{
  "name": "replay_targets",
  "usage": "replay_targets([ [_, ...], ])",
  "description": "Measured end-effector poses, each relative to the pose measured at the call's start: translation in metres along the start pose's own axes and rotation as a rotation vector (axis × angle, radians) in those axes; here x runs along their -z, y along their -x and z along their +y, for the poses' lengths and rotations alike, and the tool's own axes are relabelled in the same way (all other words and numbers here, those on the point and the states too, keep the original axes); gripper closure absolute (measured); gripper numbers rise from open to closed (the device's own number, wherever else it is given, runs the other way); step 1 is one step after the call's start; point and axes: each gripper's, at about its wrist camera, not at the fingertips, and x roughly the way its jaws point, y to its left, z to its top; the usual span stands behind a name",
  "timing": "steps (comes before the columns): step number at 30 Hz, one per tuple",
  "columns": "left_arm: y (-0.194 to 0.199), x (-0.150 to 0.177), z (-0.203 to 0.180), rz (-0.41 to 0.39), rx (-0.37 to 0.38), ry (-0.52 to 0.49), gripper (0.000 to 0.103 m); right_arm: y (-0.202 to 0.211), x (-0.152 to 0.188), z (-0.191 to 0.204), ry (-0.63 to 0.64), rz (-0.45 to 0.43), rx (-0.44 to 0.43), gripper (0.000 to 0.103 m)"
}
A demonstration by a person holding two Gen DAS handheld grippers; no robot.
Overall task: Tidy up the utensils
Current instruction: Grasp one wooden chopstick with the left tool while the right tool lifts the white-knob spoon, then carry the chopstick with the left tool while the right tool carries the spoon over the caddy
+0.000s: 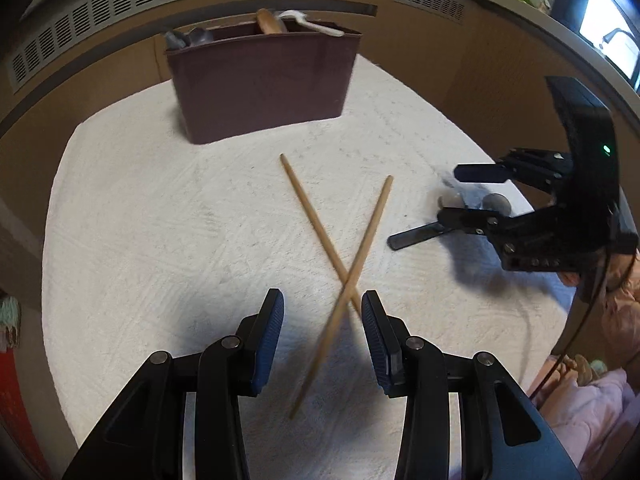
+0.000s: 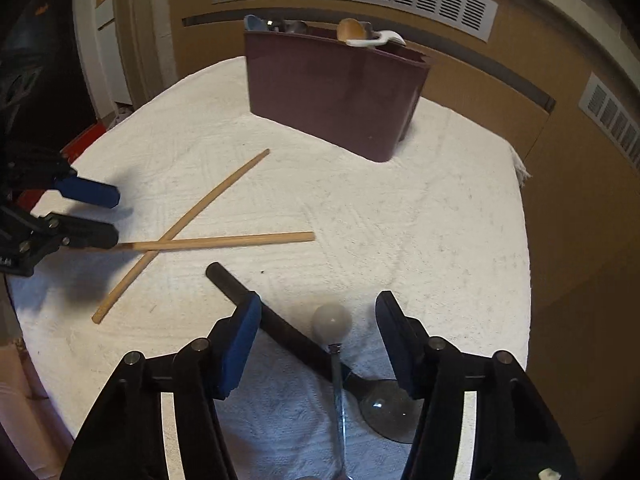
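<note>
Two wooden chopsticks lie crossed on the white towel. My left gripper hovers open over them, the crossing point between its blue pads; in the right wrist view the left gripper sits at the chopsticks' near ends. My right gripper is open around a black-handled spoon and a metal utensil with a round pale end. The left pad overlaps the black handle; I see no grip. The maroon utensil bin stands at the back.
The bin holds a wooden spoon, a white spoon and grey utensils. A brown cardboard wall with vents runs behind the table. The towel's edge drops off at the right. A pink sleeve shows at the right.
</note>
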Motion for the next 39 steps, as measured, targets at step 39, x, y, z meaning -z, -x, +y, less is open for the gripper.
replay_targets([
  [39, 0.061, -0.025, 0.024, -0.367, 0.025, 0.322, 0.097, 0.080, -0.006, 0.002, -0.149, -0.228, -0.098, 0.084],
])
